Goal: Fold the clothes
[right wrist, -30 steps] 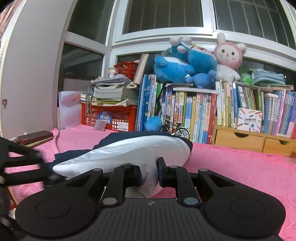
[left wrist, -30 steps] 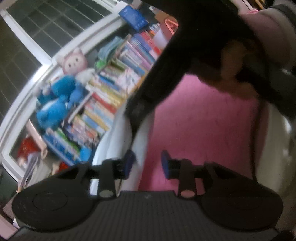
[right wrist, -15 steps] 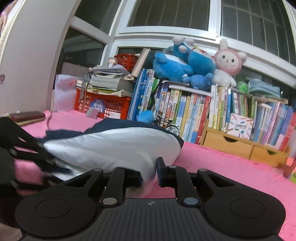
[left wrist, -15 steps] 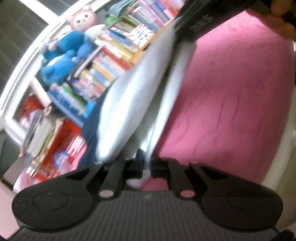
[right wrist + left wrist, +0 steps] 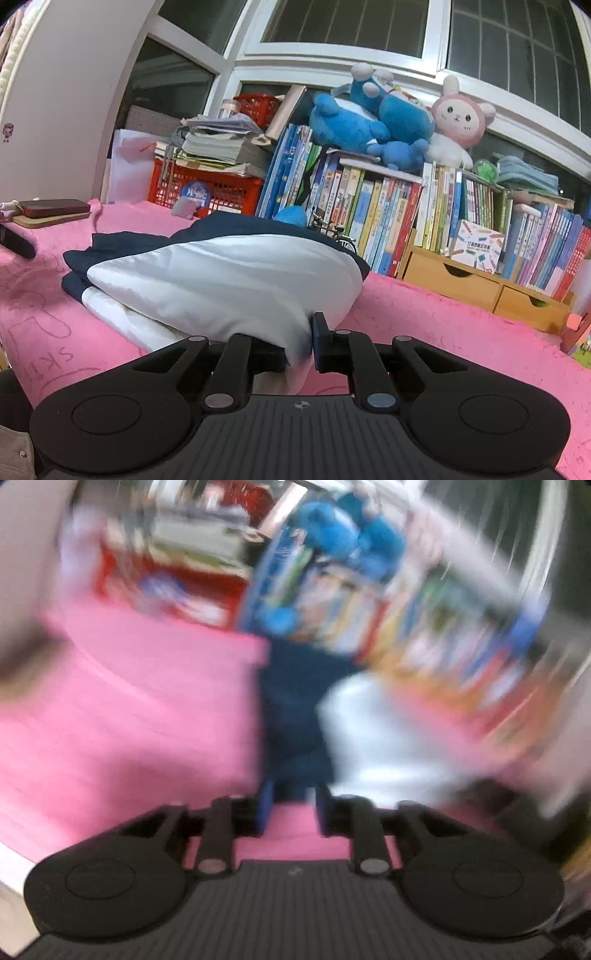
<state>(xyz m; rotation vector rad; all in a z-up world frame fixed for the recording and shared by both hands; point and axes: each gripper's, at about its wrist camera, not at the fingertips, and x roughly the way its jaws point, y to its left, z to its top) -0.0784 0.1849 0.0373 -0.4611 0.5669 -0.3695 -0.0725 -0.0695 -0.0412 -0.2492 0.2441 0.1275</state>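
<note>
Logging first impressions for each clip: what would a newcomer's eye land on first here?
Probably the white and navy garment bunched on the pink cover, with the right claw pinching its near edge. Behind it, the blue stuffed toys and a pink bunny sit atop a row of books. The left wrist view is heavily blurred; the left claw looks open and empty.

pink bed cover (image 5: 436, 332), folded garment (image 5: 229, 273), phone (image 5: 51, 207)

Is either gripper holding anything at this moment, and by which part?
The right gripper pinches the white and navy garment by its near white edge. The left gripper is open with only pink cloth between its fingers.
</note>
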